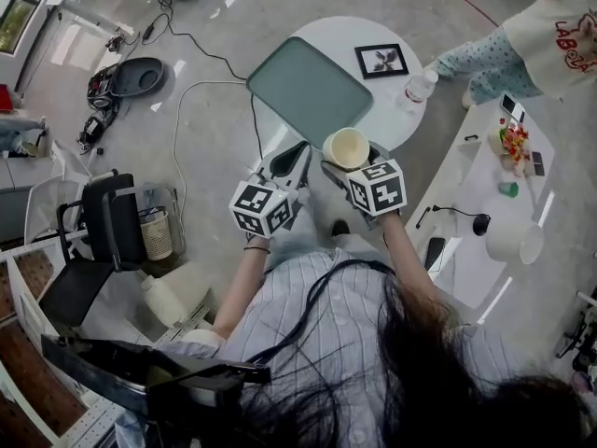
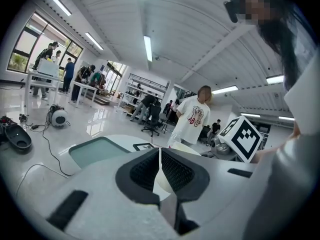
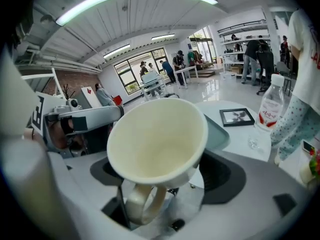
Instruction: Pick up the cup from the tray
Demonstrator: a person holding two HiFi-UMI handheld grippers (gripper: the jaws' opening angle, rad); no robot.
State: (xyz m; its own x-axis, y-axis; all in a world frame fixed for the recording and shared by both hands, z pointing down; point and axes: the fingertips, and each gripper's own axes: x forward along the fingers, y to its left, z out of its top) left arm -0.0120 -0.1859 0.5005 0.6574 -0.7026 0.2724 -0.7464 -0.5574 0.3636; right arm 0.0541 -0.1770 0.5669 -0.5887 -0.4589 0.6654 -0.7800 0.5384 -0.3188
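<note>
A cream cup [image 1: 347,147] with a handle is held off the tray, above the near edge of the round white table [image 1: 396,124]. My right gripper [image 1: 351,160] is shut on the cup. In the right gripper view the cup [image 3: 157,139] fills the space between the jaws, mouth toward the camera and handle [image 3: 144,204] down. The grey-green tray [image 1: 308,87] lies bare on the table beyond the cup. My left gripper [image 1: 291,161] hangs just left of the cup, shut, with nothing held; its two black pads [image 2: 145,170] meet in the left gripper view.
A framed picture [image 1: 381,61] and a water bottle [image 1: 418,87] stand on the round table behind the tray. A person in a white shirt [image 1: 550,35] stands at its far right. A long white table [image 1: 485,203] with small items is on the right; a black chair [image 1: 103,231] is on the left.
</note>
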